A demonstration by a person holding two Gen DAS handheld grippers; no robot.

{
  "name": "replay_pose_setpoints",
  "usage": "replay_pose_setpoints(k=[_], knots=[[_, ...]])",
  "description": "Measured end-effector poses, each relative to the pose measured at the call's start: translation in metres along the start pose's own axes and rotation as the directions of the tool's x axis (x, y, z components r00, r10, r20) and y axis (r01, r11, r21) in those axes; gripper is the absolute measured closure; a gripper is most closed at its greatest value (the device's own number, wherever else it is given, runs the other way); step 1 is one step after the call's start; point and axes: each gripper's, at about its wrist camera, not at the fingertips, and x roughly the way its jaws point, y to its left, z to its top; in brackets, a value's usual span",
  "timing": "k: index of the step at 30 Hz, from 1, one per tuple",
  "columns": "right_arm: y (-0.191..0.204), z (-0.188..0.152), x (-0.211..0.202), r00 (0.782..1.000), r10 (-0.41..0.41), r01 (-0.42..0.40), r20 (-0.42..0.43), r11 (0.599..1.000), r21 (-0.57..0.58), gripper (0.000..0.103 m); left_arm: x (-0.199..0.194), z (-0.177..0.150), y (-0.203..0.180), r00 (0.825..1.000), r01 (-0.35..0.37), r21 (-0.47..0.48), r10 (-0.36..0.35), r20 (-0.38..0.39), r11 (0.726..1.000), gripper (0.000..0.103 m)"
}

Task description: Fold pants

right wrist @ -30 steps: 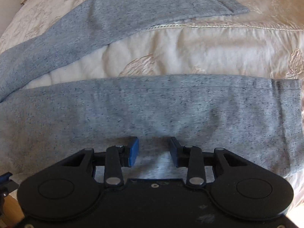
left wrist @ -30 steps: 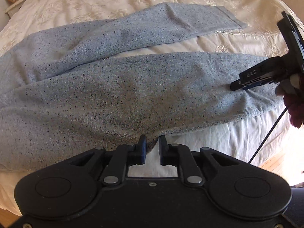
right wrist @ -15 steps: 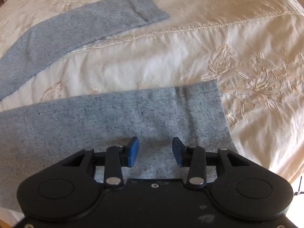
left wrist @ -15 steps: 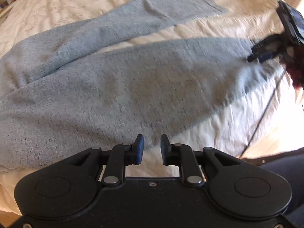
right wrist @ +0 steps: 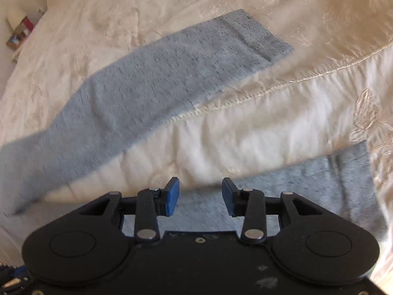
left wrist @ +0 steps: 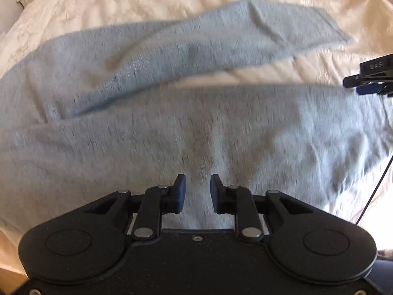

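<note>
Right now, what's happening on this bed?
A person holds a pair of tongs in each hand over grey pants spread on a cream bedspread. The legs lie apart, not yet folded. The left tongs and right tongs are both open, gripping nothing.

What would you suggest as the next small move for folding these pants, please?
Probably lower the right tongs onto the near leg's cuff and pinch it: both tongs are open and empty, and the two legs still lie spread apart on the bedspread.
</note>
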Motion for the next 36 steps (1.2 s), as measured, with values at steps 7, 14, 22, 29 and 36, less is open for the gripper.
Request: replay_pose_setpoints(k=[7, 14, 22, 29, 36], knots=[[0.021, 0.057, 0.044, 1.000, 0.026, -0.026, 0.002, 0.970, 0.243, 0.061, -0.010, 0.067, 0.050, 0.991, -0.056, 0.017, 0.054, 0.119, 0.998, 0.072], [0.032, 0.063, 0.069, 1.000, 0.001, -0.006, 0.022, 0.978, 0.209, 0.101, 0.017, 0.094, 0.087, 0.992, -0.047, 0.021, 0.045, 0.114, 0.999, 0.072], [0.021, 0.042, 0.058, 0.990, -0.132, 0.118, 0.059, 0.975, 0.189, 0.103, 0.051, 0.139, 0.096, 0.995, 0.005, 0.054, -0.010, 0.100, 0.999, 0.071], [0.032, 0.031, 0.059, 0.974, -0.220, 0.215, 0.050, 0.972, 0.098, 0.102, 0.087, 0.182, 0.098, 0.994, 0.082, -0.078, -0.075, 0.080, 0.994, 0.066], [0.032, 0.036, 0.058, 0.974, -0.222, 0.218, 0.040, 0.972, 0.090, 0.101, 0.088, 0.173, 0.070, 0.988, 0.130, 0.249, -0.147, 0.052, 0.960, 0.059]])
